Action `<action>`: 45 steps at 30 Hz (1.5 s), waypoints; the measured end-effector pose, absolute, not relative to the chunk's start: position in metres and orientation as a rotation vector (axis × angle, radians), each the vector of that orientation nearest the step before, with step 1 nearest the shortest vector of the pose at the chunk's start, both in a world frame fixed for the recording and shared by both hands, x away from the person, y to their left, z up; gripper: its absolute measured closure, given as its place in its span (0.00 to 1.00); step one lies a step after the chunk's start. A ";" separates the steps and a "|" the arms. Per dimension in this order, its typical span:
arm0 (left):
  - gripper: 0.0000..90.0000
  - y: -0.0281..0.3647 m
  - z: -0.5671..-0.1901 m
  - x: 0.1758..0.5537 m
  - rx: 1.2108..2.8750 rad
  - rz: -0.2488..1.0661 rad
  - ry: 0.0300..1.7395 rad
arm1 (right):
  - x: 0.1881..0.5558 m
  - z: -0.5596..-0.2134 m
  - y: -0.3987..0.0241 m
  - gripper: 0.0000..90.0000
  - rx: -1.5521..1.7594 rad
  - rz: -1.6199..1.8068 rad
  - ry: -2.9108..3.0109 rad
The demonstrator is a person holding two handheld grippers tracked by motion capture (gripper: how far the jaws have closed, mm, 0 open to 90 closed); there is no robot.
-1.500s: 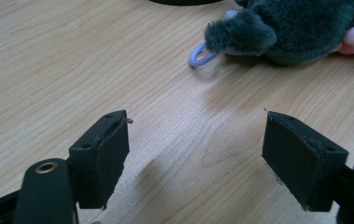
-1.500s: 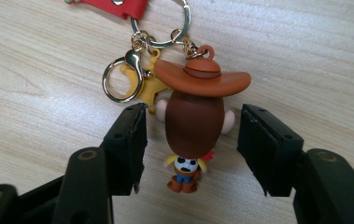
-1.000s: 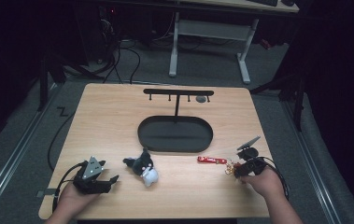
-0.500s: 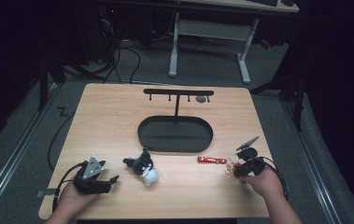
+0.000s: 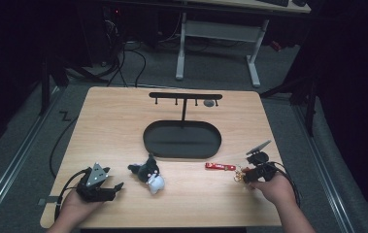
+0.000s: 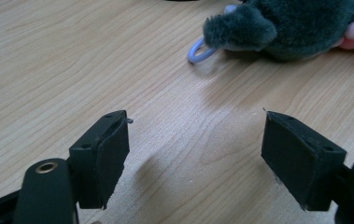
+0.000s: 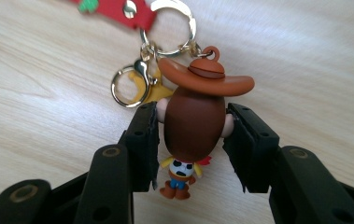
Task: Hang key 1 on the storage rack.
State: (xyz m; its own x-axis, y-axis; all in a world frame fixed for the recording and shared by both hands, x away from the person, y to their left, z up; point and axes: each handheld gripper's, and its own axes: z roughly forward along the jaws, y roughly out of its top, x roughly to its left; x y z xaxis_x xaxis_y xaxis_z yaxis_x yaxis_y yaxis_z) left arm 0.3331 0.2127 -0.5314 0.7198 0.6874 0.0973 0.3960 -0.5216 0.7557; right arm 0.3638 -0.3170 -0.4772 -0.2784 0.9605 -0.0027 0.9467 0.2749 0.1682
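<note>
While the left hand-held gripper [image 6: 195, 154] rests spread beside the plush toy [image 6: 286, 25], the right hand-held gripper [image 7: 191, 135] pinches the cowboy figure keychain [image 7: 193, 121] — flat on the counter [image 5: 123, 126].

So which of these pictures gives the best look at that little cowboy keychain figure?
The right gripper view: the cowboy figure sits close up, seen from behind, hat and gold rings plain, with the right gripper shut on its head. In the high view it is a tiny speck at that gripper's tip, beside the red strap. The left gripper view looks toward the plush toy instead.
</note>
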 end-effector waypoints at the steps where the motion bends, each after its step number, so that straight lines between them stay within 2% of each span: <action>1: 0.26 0.213 -0.531 0.333 2.180 0.503 0.818 | 0.364 -0.472 -0.317 0.62 1.811 0.201 2.421; 23: 0.26 0.214 -0.530 0.333 2.173 0.502 0.820 | 0.361 -0.377 -0.288 0.63 1.655 0.275 2.414; 45: 0.27 0.215 -0.530 0.333 2.174 0.495 0.822 | 0.381 -0.326 -0.262 0.63 1.577 0.372 2.379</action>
State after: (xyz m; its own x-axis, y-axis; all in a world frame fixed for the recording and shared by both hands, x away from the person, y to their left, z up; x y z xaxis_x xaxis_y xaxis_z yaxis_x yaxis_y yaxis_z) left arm 0.3328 0.2145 -0.5302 0.7194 0.6890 0.0882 0.4005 -0.5152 0.7578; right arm 0.3806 -0.2623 -0.3258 -0.3758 0.9236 -0.0761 0.8564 0.3775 0.3522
